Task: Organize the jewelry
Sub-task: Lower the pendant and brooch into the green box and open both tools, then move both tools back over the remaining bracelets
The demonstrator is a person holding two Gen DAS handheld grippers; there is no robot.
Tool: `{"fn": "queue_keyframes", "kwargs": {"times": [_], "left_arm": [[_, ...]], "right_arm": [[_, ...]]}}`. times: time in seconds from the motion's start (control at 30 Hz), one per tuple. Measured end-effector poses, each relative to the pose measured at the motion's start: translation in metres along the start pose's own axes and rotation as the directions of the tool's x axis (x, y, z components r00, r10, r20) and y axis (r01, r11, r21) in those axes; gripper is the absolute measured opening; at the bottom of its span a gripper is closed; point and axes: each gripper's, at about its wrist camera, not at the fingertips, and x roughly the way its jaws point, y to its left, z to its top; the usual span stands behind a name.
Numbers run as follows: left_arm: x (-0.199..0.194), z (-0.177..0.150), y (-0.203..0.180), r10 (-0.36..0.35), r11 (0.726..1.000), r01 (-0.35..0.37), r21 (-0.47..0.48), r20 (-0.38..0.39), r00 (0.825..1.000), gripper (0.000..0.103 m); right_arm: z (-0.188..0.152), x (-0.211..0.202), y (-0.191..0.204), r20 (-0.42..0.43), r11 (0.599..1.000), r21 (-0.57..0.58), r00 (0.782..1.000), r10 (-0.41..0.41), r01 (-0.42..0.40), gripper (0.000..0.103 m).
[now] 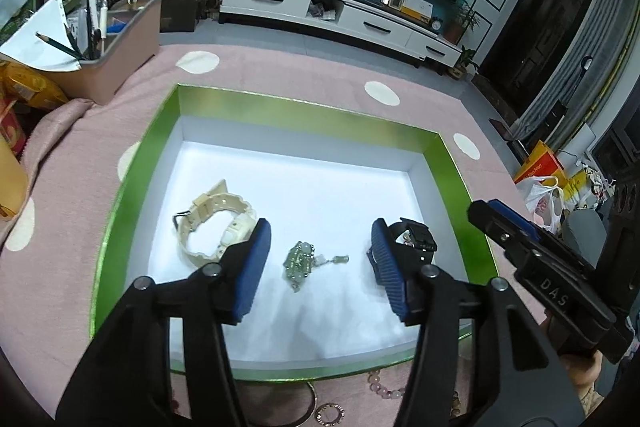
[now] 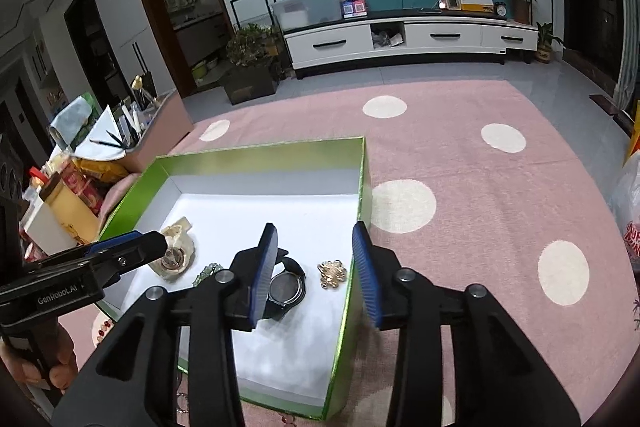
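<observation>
A green box (image 1: 136, 163) with a white floor lies on the pink table. In it are a cream watch (image 1: 212, 223), a green bead bracelet (image 1: 300, 259), a black watch (image 2: 286, 287) and a gold brooch (image 2: 331, 274). My left gripper (image 1: 320, 263) is open and empty, hovering over the green bracelet. My right gripper (image 2: 316, 271) is open and empty above the box's right wall, with the brooch between its fingers' line of sight. A pink bead bracelet (image 1: 384, 387) and metal rings (image 1: 330, 413) lie outside the near wall.
A pink organizer bin (image 1: 116, 43) with pens and papers stands at the far left beside snack packs (image 1: 32, 91). The pink cloth with cream dots (image 2: 480, 187) stretches to the right of the box. A TV cabinet (image 2: 400, 39) stands across the room.
</observation>
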Motion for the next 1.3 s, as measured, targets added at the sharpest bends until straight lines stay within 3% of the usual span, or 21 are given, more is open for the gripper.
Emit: {"fn": "queue_keyframes", "kwargs": {"times": [0.6,1.0,1.3], "left_arm": [[-0.051,-0.006,0.015,0.078,0.997,-0.079,0.005,0.072,0.994,0.089],[-0.085,-0.032,0.046,0.166,0.986,-0.167,-0.006,0.090,0.982,0.090],[-0.097,-0.067,0.080,0.218,0.976,-0.217,-0.035,0.049,0.975,0.090]], "right_arm": [[-0.012,-0.038,0.011,0.025,0.999,-0.038,1.000,-0.004,0.005,0.040],[-0.045,-0.064,0.021,0.016,0.996,-0.085,1.000,0.000,0.002,0.044],[-0.062,-0.073,0.015,-0.006,0.997,-0.080,1.000,-0.020,0.019,0.044]]}}
